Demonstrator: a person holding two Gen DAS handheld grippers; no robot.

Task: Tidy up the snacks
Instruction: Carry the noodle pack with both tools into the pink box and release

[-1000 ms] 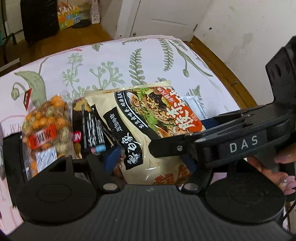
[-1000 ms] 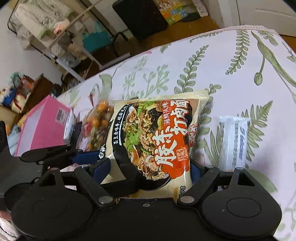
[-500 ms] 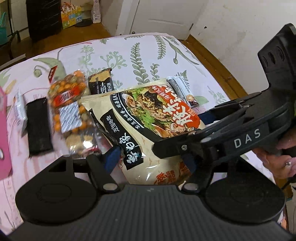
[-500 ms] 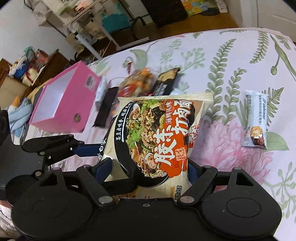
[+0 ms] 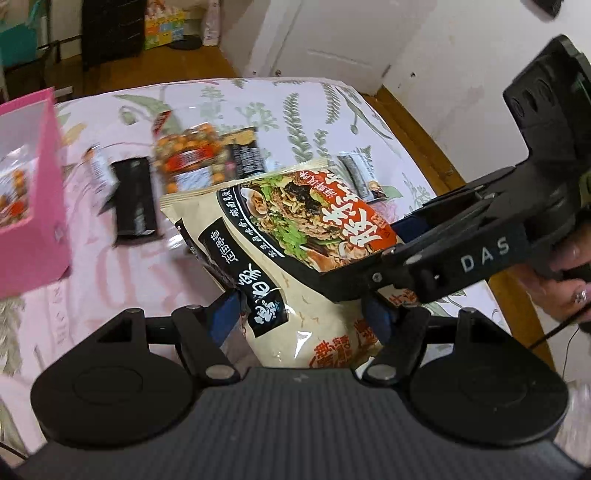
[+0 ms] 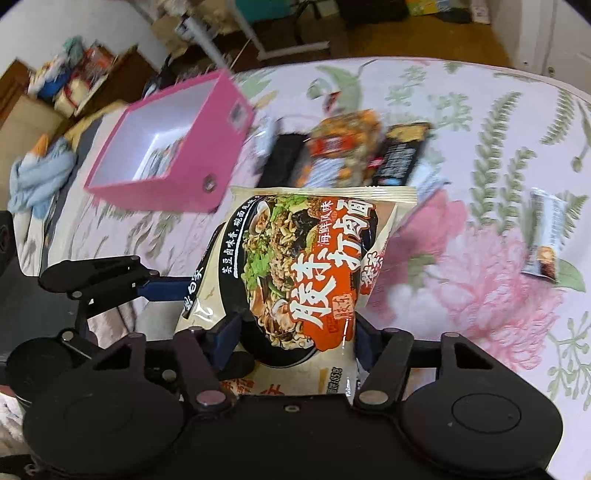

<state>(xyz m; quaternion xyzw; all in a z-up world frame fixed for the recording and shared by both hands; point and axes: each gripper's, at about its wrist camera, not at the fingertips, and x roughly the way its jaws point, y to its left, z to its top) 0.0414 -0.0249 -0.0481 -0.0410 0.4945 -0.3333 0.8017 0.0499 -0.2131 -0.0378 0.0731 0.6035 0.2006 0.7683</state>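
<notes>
Bedroom clutter around a floral bedspread (image 6: 461, 258).
Wood floor (image 5: 177, 62) ran behind the bed, with a white door (image 5: 332, 37), a black cabinet (image 5: 110, 29), a colourful box (image 5: 162, 31), and a blue cloth (image 6: 40, 173) beside the bed.

white wall (image 5: 424, 48), wooden floor (image 5: 177, 62), white door (image 5: 325, 40)

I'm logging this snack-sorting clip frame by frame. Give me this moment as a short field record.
held item: noodle packet, lifted above the tablecloth
left gripper: shut on the packet
right gripper: shut on the packet
container: pink box, open top, to the left
loose snacks: nut bag, dark bar, wrapped bar
</notes>
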